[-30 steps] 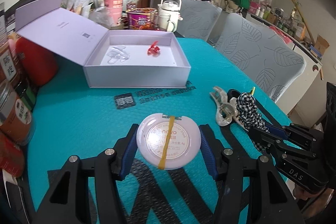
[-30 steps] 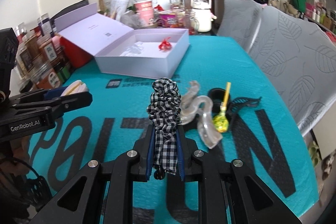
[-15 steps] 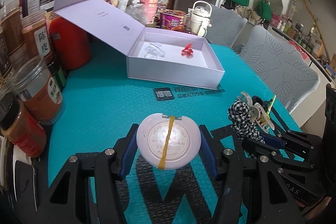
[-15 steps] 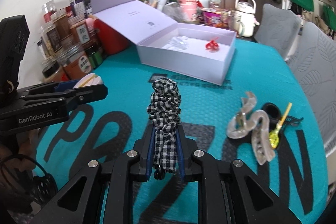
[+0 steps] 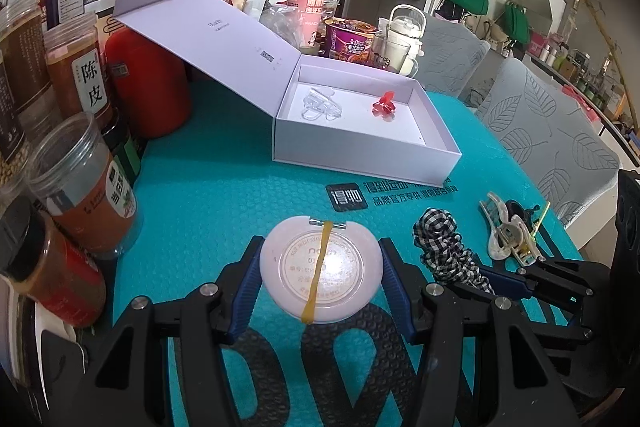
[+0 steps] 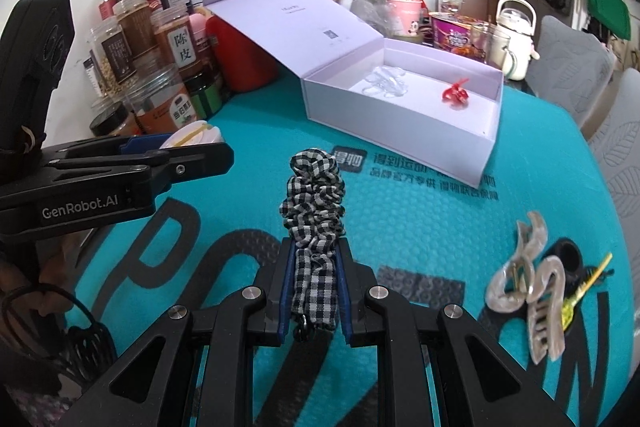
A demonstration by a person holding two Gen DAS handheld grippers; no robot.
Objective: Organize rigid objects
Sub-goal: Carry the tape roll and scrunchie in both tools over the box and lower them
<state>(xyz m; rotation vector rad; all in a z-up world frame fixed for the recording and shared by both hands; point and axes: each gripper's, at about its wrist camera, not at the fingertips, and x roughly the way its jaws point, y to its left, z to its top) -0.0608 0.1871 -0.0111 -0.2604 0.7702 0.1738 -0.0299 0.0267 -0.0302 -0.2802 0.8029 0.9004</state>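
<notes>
My left gripper (image 5: 320, 263) is shut on a round pale pink compact (image 5: 319, 269) with a yellow rubber band, held above the teal mat. My right gripper (image 6: 315, 255) is shut on a black-and-white checked scrunchie (image 6: 314, 203), which also shows in the left wrist view (image 5: 444, 247). An open lilac box (image 5: 360, 123) lies ahead with a clear clip (image 5: 320, 103) and a red clip (image 5: 384, 105) inside; it also shows in the right wrist view (image 6: 400, 107). The left gripper (image 6: 200, 155) appears left of the scrunchie.
Beige claw clips (image 6: 528, 283), a black ring (image 6: 568, 255) and a yellow-green pick (image 6: 588, 283) lie on the mat at right. Spice jars (image 5: 80, 187) and a red canister (image 5: 148, 83) crowd the left edge. Cups and a kettle (image 5: 404, 31) stand behind the box.
Both grippers have swung leftward and forward with their loads. The box now sits more to the right, and the jars at left are closer.
</notes>
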